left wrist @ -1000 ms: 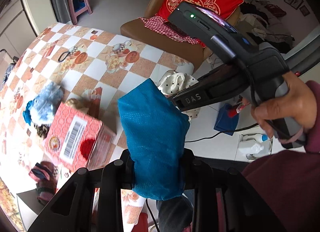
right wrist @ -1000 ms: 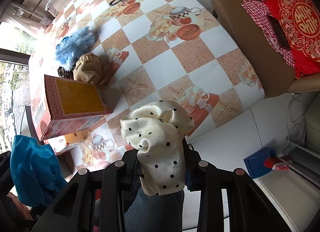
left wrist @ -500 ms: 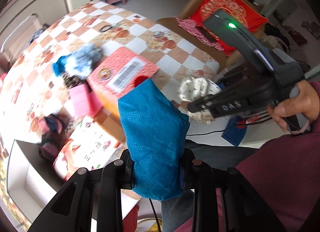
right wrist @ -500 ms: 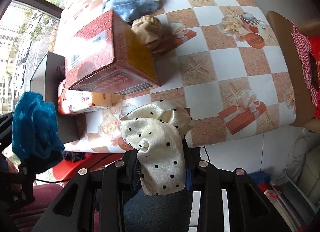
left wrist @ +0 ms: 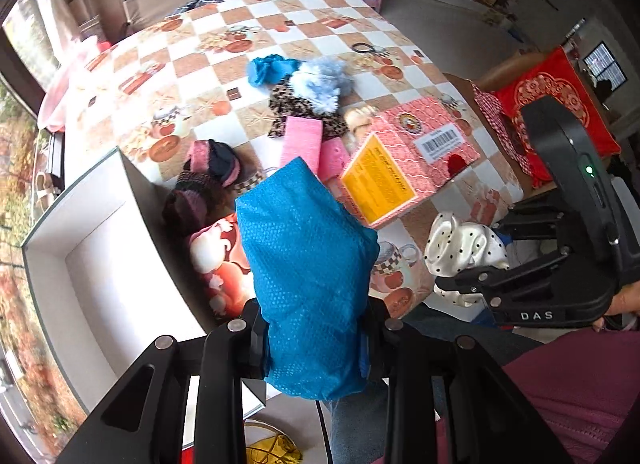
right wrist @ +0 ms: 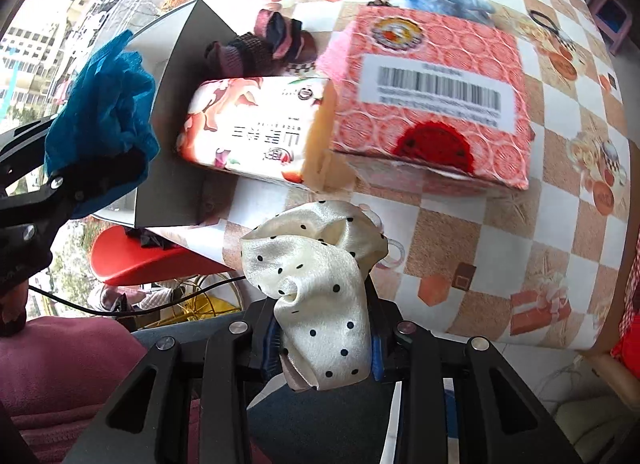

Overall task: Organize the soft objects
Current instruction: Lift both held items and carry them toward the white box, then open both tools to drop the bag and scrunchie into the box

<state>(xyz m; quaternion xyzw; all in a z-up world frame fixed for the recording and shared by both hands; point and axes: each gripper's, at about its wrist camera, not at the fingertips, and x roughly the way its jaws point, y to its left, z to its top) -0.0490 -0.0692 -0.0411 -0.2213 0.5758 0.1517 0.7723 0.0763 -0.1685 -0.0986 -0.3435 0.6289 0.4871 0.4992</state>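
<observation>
1. Left gripper has its jaws pinching a bright blue mesh cloth, bunched up and held in the air near the open grey-and-white cardboard box on the left

2. Right gripper is clamped on a cream satin scrunchie with black polka dots, hanging over the near edge of the checkered tablecloth table

3. What could go wrong, just my guess: the blue cloth is a big floppy wad, so if the jaws let go before it's over the box it could catch on the box wall or slide to the floor. The satin looks slippery and is only held at one end, so a quick swing might shake it loose

4. The two grippers are close together, so they could bump on the way to the box

5. Count: two grippers, two held cloth items, one open box, one red patterned carton with a barcode, one floral tissue pack. The soft pile on the far side of the table is too tangled to count exactly, it looks like at least five pieces
</observation>
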